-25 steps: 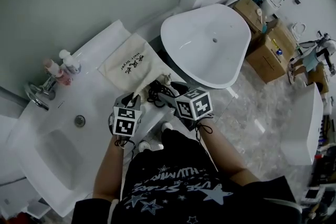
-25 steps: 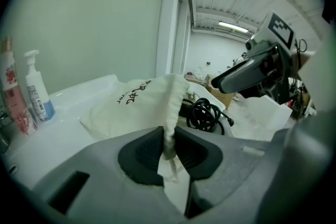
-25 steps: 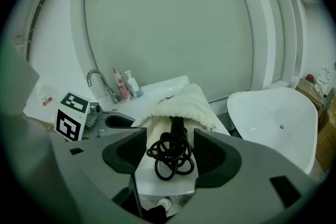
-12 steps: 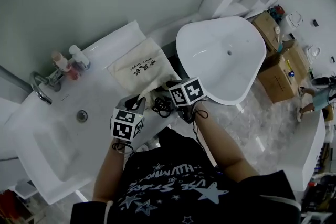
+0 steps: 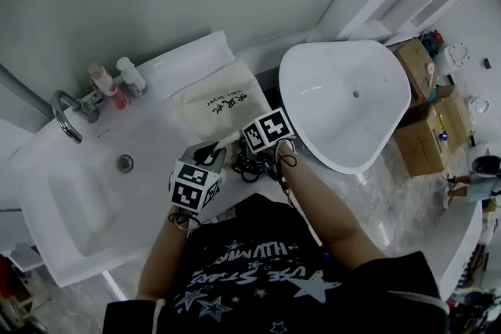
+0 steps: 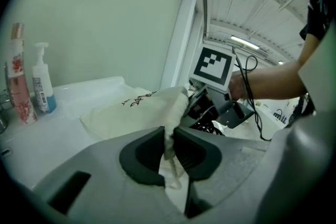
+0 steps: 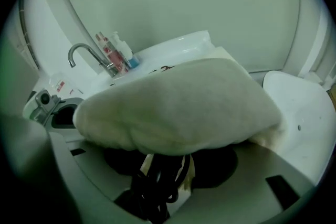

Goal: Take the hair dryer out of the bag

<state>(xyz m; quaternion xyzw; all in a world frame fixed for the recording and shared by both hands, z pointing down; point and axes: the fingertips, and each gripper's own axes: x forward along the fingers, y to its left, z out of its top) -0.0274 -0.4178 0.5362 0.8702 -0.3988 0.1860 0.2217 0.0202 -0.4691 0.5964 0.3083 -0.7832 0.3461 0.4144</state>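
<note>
A cream cloth bag (image 5: pixel 223 100) with black print lies on the white counter (image 5: pixel 160 141) beside the sink. My left gripper (image 5: pixel 210 156) is shut on the cloth edge (image 6: pixel 169 140) at the bag's mouth and holds it up. My right gripper (image 5: pixel 250 157) points steeply down at the mouth. Its jaws are wide and closing, the bag's cloth (image 7: pixel 178 105) drapes over them, and a coil of black cord (image 7: pixel 157 178) lies between them. The same cord (image 5: pixel 249 166) spills from the mouth. The hair dryer's body is hidden.
A chrome tap (image 5: pixel 66 120) and two bottles (image 5: pixel 117 79) stand at the counter's back left, by the sink bowl (image 5: pixel 70 203). A large white tub (image 5: pixel 344 102) stands to the right, with cardboard boxes (image 5: pixel 427 121) beyond it on the floor.
My right gripper has come down and leftwards into the bag's mouth, over the black cord. The left gripper has stayed pinched on the bag's edge.
</note>
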